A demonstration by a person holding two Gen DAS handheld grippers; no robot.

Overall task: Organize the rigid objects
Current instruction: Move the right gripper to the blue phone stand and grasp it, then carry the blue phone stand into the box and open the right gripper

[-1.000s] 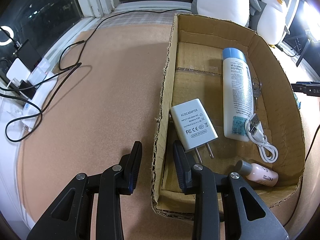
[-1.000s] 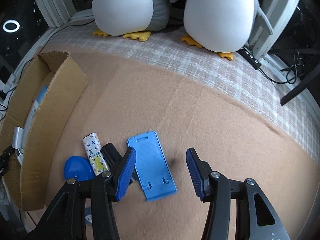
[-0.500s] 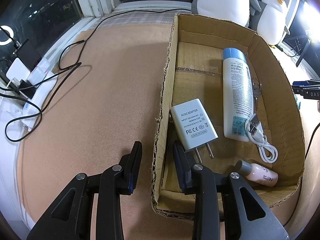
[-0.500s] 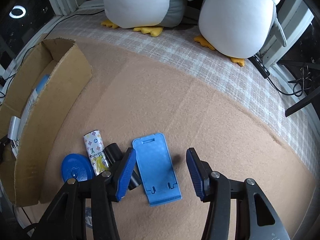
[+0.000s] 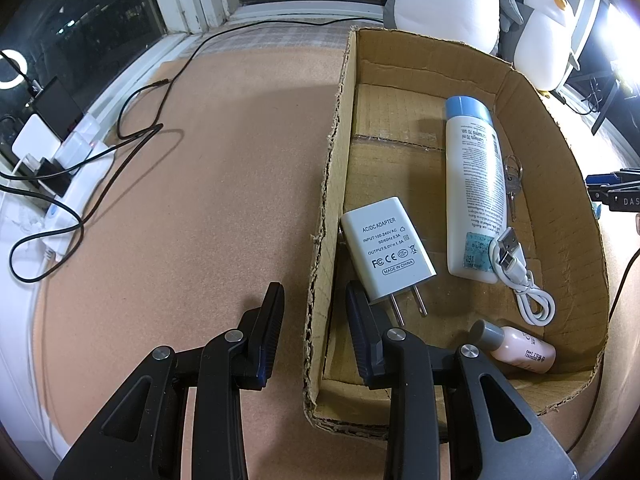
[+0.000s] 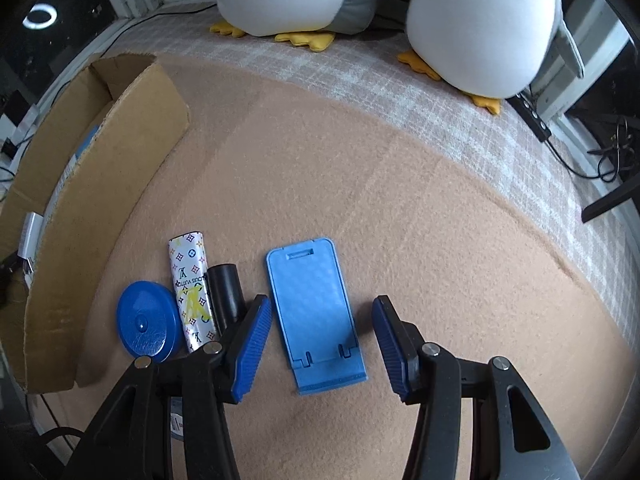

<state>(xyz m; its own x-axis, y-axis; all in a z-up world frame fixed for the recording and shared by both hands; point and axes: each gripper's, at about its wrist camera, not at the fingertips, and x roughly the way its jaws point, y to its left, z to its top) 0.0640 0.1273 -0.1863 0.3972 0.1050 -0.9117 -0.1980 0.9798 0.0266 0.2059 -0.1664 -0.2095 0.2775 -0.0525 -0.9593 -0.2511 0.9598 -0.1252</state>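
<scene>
We hold the left gripper [image 5: 313,286] steeply down over the near left corner of the cardboard box [image 5: 334,152], one finger outside its torn left wall and one inside. The claw is clenched about as narrow as it goes. Whether the pads actually pinch the wall we cannot tell, as a sliver of space shows on each side.

The box lies on the brown felt surface [image 5: 200,200]. Inside it, a white AC/DC adapter [image 5: 386,254] lies flat near the left wall, its prongs toward us. A white bottle with a blue cap [image 5: 474,196] lies along the middle. A small bunch of keys [image 5: 512,178] sits just beside it, toward the right wall. A coiled white USB cable [image 5: 520,276] overlaps the bottle's lower end, and a little pink bottle with a grey cap [image 5: 520,348] rests in the near right corner. At the surface's left edge a power strip [image 5: 60,160] trails a black cord [image 5: 136,128].

Our right gripper [image 6: 321,299] hangs released over a blue phone stand [image 6: 316,312] that lies flat on the felt. Its blue pads stand either side of the stand, clear of it. Just left of the stand, side by side and touching, are a black cylinder [image 6: 226,296] and a patterned tube [image 6: 190,296]. A round blue disc [image 6: 146,326] lies next, nearest the box's outer wall. Two plush penguins [image 6: 480,24] sit at the far edge on a checked cloth [image 6: 460,128].
</scene>
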